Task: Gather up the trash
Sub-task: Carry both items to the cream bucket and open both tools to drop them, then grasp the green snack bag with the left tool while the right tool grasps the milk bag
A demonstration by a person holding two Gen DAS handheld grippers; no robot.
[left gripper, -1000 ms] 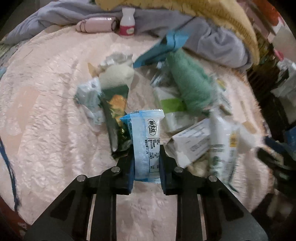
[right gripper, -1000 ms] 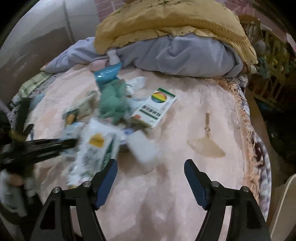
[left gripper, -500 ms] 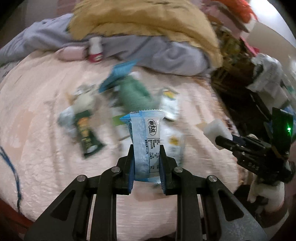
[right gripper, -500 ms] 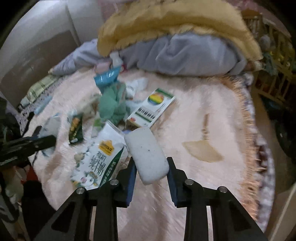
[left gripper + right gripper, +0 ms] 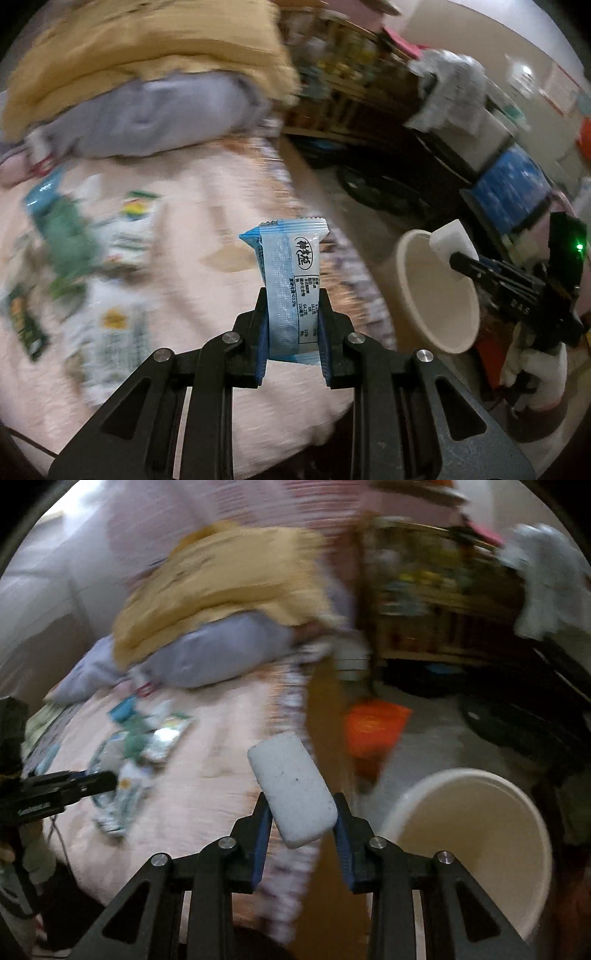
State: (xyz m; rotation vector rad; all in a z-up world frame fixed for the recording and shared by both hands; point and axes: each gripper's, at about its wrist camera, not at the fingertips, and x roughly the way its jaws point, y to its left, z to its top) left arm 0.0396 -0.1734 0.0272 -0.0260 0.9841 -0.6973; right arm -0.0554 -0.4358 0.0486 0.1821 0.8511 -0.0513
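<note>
Both grippers have swung from the bed toward the bin [image 5: 476,853], the left gripper [image 5: 291,332] clamping a blue wrapper [image 5: 291,280], the right gripper [image 5: 301,823] a white block [image 5: 291,790], ready for dropping.

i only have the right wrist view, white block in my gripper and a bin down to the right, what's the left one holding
Observer: The left gripper is shut on a blue and white snack packet, held upright.
Operator: is my block over the bin yet
Observer: In the left view the white block sits at the far rim of the cream bin, at the tip of the right gripper.
Operator: anything already in the bin
Observer: The part of the inside that the left view shows looks bare, though the bottom is out of sight.
</note>
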